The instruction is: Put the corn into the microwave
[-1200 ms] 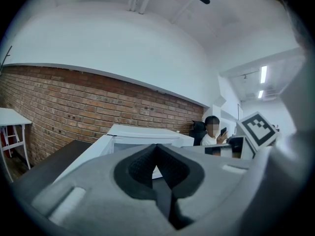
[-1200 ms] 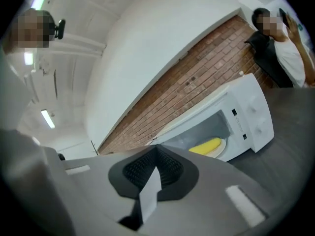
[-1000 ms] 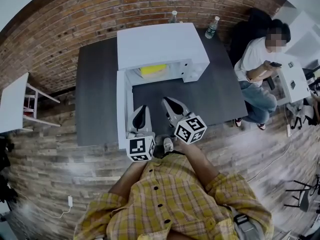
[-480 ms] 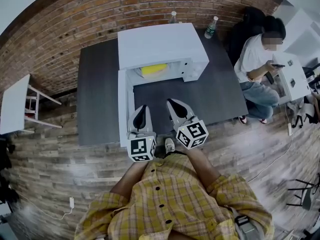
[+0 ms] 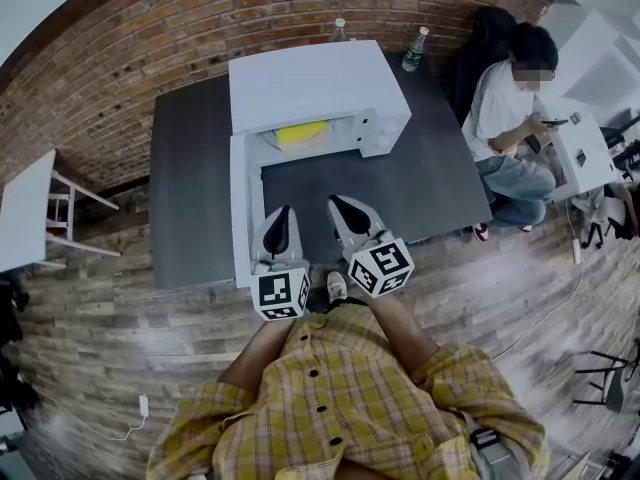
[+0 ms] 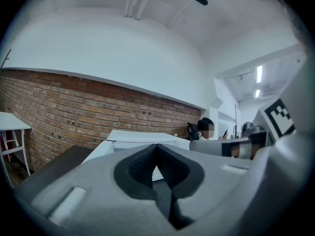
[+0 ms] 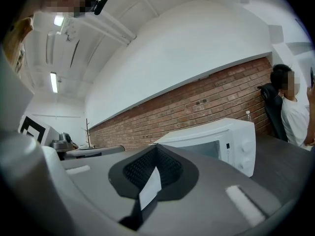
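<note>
even bright ceiling-strip light, soft shadows, strong fisheye warp with dark vignetted corners

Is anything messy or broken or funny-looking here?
Nothing is spilled or broken. The only odd bit is the microwave: its door stands wide open, swung out toward the person, with the yellow corn lying inside. The left gripper and right gripper are both shut and empty, short of the opening.

No legible text, brand or number is found: the left gripper's cube (image 5: 281,295) and the right gripper's cube (image 5: 381,265) bear only black-and-white square patterns, the microwave (image 5: 318,86) shows no readable print, and the bottle (image 5: 412,50) label is too small to read.
</note>
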Demonstrator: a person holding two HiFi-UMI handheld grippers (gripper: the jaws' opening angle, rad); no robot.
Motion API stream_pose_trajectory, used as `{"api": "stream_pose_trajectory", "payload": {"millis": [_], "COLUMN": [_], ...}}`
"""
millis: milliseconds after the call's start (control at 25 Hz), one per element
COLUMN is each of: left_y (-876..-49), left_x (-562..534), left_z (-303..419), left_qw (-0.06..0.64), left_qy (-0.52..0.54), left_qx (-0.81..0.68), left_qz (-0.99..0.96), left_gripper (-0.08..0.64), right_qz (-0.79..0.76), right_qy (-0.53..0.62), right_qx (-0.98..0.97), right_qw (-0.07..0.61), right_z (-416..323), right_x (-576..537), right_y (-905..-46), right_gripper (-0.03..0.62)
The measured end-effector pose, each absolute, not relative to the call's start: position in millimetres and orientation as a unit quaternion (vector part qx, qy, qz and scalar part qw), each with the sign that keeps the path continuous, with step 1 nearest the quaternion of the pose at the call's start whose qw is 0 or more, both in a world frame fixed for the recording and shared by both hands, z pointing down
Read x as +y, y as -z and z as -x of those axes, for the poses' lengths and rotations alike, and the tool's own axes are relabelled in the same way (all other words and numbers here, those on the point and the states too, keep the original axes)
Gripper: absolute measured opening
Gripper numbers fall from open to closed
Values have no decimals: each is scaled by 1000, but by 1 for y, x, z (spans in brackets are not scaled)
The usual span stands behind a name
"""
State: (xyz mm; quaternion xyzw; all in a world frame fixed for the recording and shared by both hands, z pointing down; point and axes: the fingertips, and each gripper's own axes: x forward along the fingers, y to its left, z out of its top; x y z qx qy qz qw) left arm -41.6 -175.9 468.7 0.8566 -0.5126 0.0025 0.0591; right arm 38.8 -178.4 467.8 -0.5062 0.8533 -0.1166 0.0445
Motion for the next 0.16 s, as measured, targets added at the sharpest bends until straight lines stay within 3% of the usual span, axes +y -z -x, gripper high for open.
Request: {"api": "stream_pose_trajectory", "payload": {"millis": [160], "left_y": [-469], "left_x": [-174], "left_z": [41], "left_qw": [57], "left_qy": [-1], "left_qx": [-513], "left_qz": [-857], "left_gripper": [-5], "right_qz": [508], "right_qy": [111], "right_qx": [853], "right_qw": [42], "right_z": [-39], "right_x": [-175], "right_y": [-468], "right_gripper": [0]}}
